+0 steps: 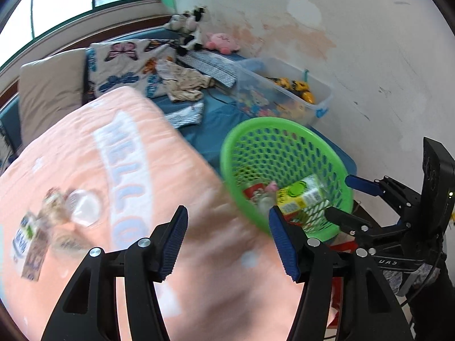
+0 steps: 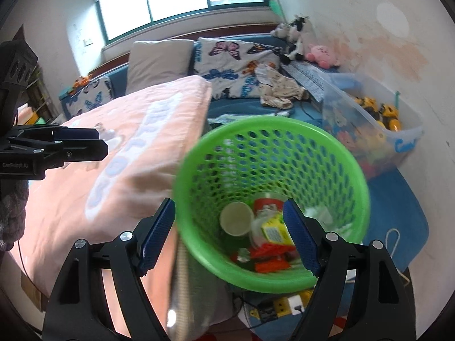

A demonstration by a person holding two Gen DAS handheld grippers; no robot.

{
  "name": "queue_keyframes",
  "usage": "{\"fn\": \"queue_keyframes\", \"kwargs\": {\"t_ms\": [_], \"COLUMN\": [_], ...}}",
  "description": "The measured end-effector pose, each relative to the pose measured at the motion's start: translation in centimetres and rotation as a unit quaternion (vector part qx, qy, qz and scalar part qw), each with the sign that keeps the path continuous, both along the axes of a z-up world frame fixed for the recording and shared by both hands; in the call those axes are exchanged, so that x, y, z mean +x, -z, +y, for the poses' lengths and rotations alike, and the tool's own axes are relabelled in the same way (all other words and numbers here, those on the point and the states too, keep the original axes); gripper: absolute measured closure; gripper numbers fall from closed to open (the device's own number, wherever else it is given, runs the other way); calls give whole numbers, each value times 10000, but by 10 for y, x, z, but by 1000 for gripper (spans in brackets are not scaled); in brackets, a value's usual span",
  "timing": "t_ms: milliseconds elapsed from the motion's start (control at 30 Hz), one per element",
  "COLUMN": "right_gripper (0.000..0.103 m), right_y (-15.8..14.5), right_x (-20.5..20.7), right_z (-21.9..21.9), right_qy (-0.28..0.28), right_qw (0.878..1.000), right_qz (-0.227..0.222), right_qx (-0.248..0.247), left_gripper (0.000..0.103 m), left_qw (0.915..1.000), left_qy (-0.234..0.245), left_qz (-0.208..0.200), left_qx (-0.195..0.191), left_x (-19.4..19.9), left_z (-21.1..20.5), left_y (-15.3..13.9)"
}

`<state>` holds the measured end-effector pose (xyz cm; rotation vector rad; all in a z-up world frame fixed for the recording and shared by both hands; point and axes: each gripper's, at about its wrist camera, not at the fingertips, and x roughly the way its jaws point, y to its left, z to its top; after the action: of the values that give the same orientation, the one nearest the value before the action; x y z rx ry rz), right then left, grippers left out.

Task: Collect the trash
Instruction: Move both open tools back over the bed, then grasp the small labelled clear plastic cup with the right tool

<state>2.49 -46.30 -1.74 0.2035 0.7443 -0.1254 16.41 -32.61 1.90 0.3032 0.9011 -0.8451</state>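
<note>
— Green plastic, full of holes: is that the basket (image 2: 270, 147)?

— Yes. It stands at the edge of the bed (image 2: 398, 204), beside the peach quilt (image 2: 136, 142) with the white letters. A clear storage box (image 2: 398, 130) of toys sits near it by the wall.

— What lies in it?

— A paper cup (image 2: 236, 218), a yellow carton (image 2: 274, 231), red wrappers (image 2: 270, 255) and other bits too blurred to name.

— Any trash outside it?

— On the quilt, in the left wrist view, a small milk carton (image 1: 27, 248) lies next to a clear lid (image 1: 85, 207) and a crumpled wrapper (image 1: 52, 201). All are smeared by motion.

— And the right hand-held gripper (image 2: 229, 234)?

— Released, jaws apart. One blue pad shows outside the basket rim, the other in front of its inside; I cannot tell whether either touches the rim. It clasps nothing.

— The left hand-held gripper (image 1: 229, 240)?

— Also released, over the quilt, nothing between its pads. The basket is just to its right.
</note>
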Motion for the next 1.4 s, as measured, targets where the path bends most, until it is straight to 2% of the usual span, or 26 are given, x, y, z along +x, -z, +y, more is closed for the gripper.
{"fn": "queue_keyframes", "kwargs": {"t_ms": [100,333,767,1133,1400], "right_gripper": [24,23,21,21,21], "right_y": [-6,-12,-11,-10,-6], "right_x": [9,30,70,105,129], "right_z": [18,52,112,158,186], "right_qy": [-164,-491,-1085,-1541,-1779], "right_qw": [9998,9987,9940,9877,9833], "right_qz": [-49,-86,10,97,178], "right_qx": [-37,-84,-152,-256,-355], "left_gripper": [40,39,27,20,19], "left_qw": [9998,9977,9897,9794,9708], "left_qy": [-210,-679,-1419,-1970,-2316], "left_qz": [-49,-72,-158,-350,-475], "left_qx": [-7,-1,119,262,416], "left_x": [5,18,38,61,81], "left_z": [26,85,165,213,246], "left_y": [-2,1,8,9,11]}}
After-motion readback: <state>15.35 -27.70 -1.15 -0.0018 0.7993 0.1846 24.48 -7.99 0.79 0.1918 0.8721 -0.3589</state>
